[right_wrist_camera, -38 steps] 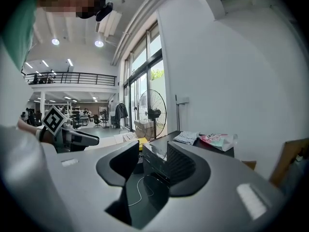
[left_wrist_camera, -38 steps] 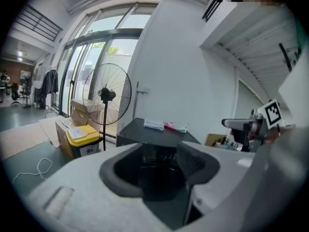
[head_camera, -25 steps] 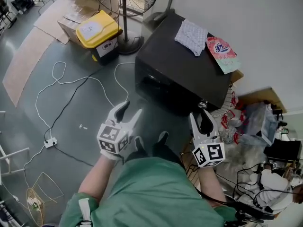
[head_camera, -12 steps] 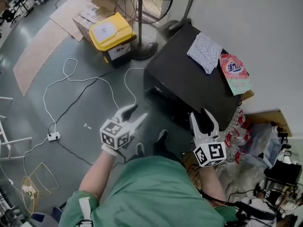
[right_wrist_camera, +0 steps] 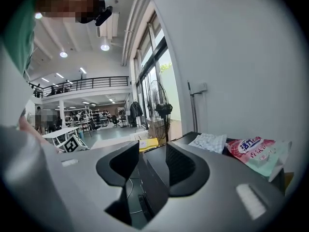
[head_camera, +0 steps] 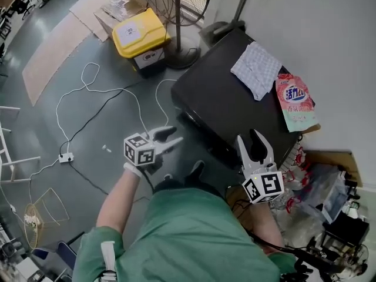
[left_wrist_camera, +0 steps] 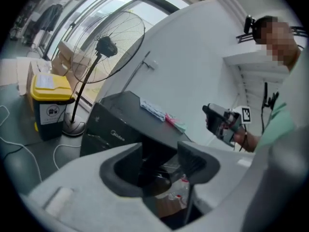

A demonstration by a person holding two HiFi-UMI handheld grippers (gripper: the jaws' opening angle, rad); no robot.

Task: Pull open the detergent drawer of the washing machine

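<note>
Our left gripper [head_camera: 168,138], jaws apart and empty, our right gripper [head_camera: 249,143] likewise parted, both near the black box-shaped washing machine [head_camera: 235,107]

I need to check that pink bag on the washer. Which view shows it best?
The head view: the pink bag lies whole and unobstructed on the washer, seen from above. The right gripper view shows it closer but slanted, its lower edge hidden. The left gripper view shows only a thin pink sliver.
</note>
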